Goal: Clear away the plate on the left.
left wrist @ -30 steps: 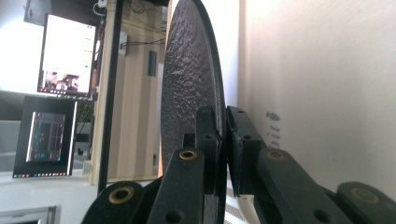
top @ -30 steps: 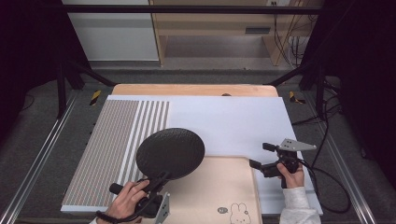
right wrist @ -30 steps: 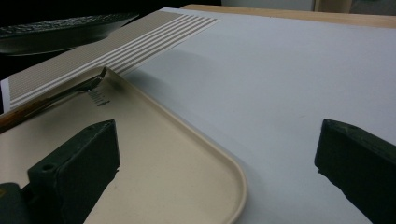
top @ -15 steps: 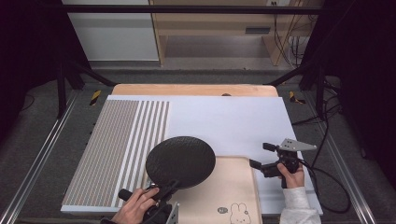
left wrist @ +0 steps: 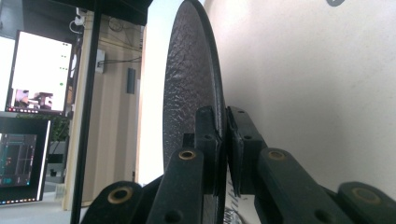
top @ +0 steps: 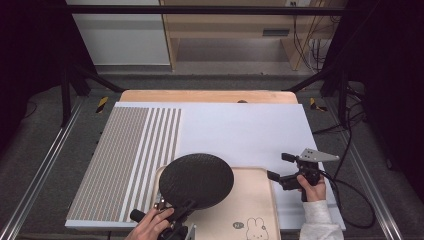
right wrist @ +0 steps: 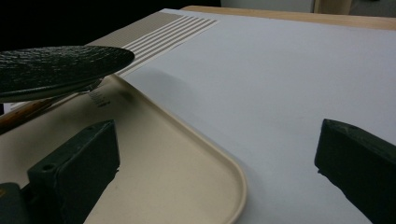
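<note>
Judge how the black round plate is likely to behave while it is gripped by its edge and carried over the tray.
The plate, pinched at its rim by the left gripper, keeps its flat shape, so it is probably stiff. Its pebbled surface likely resists slipping. Held at one edge above the tray, it may tend to droop or twist.

Black plate (top: pixel 196 180) farther right, over tray (top: pixel 255 200)

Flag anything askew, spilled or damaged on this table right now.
Nothing is spilled or visibly damaged. The black round plate is off the table, gripped at its rim by the left gripper and held above the beige tray. The right gripper hovers open beside the tray, holding nothing.
</note>
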`<state>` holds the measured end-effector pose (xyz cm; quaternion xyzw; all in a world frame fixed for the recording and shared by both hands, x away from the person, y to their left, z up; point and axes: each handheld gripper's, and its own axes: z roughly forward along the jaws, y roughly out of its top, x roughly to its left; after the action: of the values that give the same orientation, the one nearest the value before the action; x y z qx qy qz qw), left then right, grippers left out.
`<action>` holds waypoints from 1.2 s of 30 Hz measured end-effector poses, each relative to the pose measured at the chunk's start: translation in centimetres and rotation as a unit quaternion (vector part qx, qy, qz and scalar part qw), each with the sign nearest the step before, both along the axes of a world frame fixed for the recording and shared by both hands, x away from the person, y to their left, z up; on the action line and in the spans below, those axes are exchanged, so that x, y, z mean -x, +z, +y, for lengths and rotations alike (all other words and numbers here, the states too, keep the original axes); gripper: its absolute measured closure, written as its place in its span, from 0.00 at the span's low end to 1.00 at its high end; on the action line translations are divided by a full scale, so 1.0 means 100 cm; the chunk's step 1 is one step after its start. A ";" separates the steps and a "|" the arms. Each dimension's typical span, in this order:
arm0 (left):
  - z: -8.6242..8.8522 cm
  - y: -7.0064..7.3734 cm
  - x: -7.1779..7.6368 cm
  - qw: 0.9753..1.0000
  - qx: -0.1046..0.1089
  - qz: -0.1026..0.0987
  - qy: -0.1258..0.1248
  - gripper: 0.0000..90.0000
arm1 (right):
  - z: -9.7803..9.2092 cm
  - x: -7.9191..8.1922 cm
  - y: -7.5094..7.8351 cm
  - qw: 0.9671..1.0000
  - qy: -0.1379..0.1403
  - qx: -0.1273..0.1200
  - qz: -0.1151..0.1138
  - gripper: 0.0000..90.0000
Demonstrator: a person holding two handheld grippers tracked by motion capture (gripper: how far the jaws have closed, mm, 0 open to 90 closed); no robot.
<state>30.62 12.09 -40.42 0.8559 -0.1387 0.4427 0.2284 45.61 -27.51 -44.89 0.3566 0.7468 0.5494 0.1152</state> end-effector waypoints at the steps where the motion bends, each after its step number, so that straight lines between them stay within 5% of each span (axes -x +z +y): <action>1: 0.000 -0.001 0.001 1.000 0.001 0.002 0.000 0.93 | 0.000 0.000 0.000 1.000 0.000 -0.001 0.000 0.00; 22: -0.012 -0.018 0.011 0.999 -0.016 0.038 -0.023 0.92 | 0.000 0.000 0.000 1.000 0.000 0.000 0.000 0.00; 36: -0.016 -0.031 0.009 0.998 -0.032 0.044 -0.034 0.93 | 0.000 0.000 0.000 1.000 0.000 -0.002 0.000 0.00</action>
<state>29.69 10.46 -43.52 0.8765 -0.1713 0.3917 0.2214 45.60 -27.51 -44.90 0.3568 0.7460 0.5506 0.1144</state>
